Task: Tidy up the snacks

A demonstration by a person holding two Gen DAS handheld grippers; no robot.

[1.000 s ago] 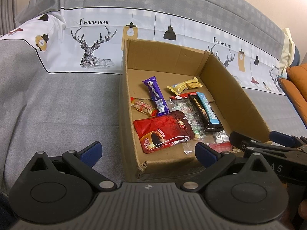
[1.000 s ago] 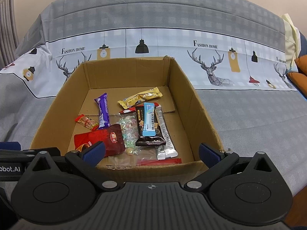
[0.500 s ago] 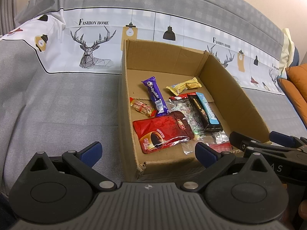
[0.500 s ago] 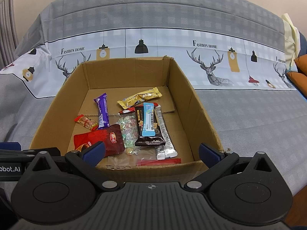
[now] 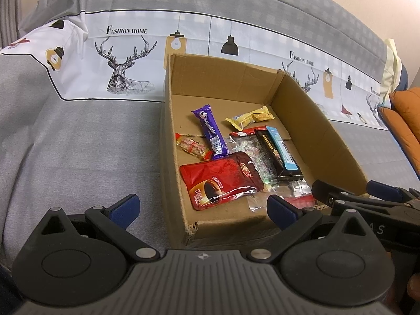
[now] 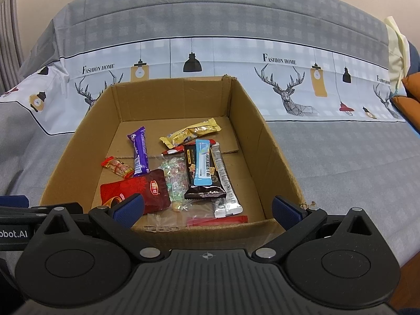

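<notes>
An open cardboard box (image 5: pixel 323 123) (image 6: pixel 273 141) sits on a grey printed cloth and holds several snacks: a red coffee pouch (image 5: pixel 220 181) (image 6: pixel 147 191), a purple bar (image 5: pixel 210 131) (image 6: pixel 140 152), a yellow wrapper (image 5: pixel 249 118) (image 6: pixel 191 131), a black and blue bar (image 5: pixel 281 155) (image 6: pixel 202 168), a clear candy bag (image 6: pixel 176 176) and a small red candy (image 5: pixel 191 144) (image 6: pixel 116 166). My left gripper (image 5: pixel 202 210) is open and empty at the box's near left corner. My right gripper (image 6: pixel 207 210) is open and empty at the box's near wall; it also shows in the left wrist view (image 5: pixel 349 191).
The cloth (image 5: pixel 78 144) (image 6: pixel 341 157) has a white band with deer and lamp prints behind the box. Orange cushions (image 5: pixel 404 120) lie at the far right. The cloth runs up a backrest behind.
Nothing has visibly moved apart from a very slight shift of the left wrist view.
</notes>
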